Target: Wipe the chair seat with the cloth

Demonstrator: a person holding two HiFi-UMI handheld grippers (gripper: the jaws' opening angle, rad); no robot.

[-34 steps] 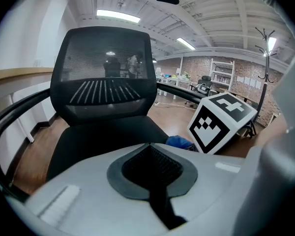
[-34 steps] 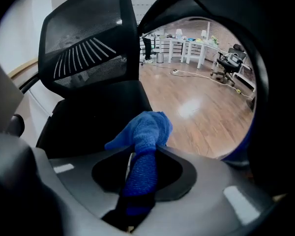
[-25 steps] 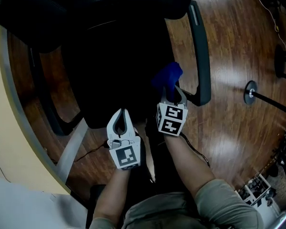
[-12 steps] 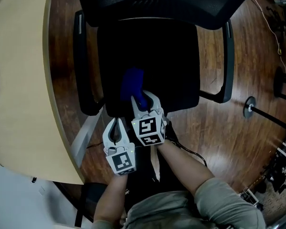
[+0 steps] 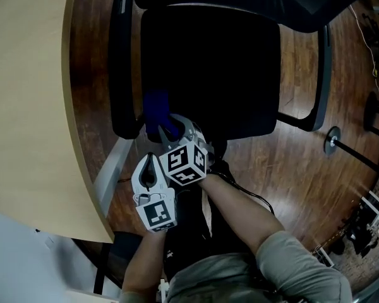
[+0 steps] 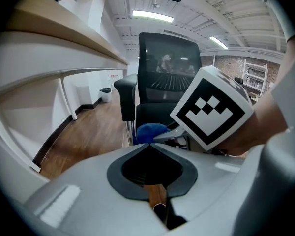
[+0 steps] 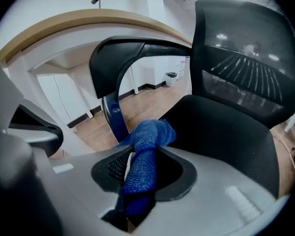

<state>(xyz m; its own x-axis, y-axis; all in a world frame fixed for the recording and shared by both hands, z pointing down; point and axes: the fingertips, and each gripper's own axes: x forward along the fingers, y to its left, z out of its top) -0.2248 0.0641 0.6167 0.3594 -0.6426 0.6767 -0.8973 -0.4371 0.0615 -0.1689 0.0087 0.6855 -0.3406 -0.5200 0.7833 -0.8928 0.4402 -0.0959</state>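
The black office chair's seat fills the upper middle of the head view. A blue cloth lies at the seat's front left corner, beside the left armrest. My right gripper is shut on the cloth, which runs back between its jaws and bunches over the seat. My left gripper hangs just off the seat's front edge, close beside the right one, shut with nothing in it. In the left gripper view the cloth shows ahead.
A curved pale desk runs down the left, close to the left armrest. The chair's backrest and right armrest border the seat. On the wood floor to the right stands a round stand base.
My right gripper has carried the cloth across the seat's front, from near the right armrest to the left corner, and its wrist has rolled. The left gripper has followed leftwards.
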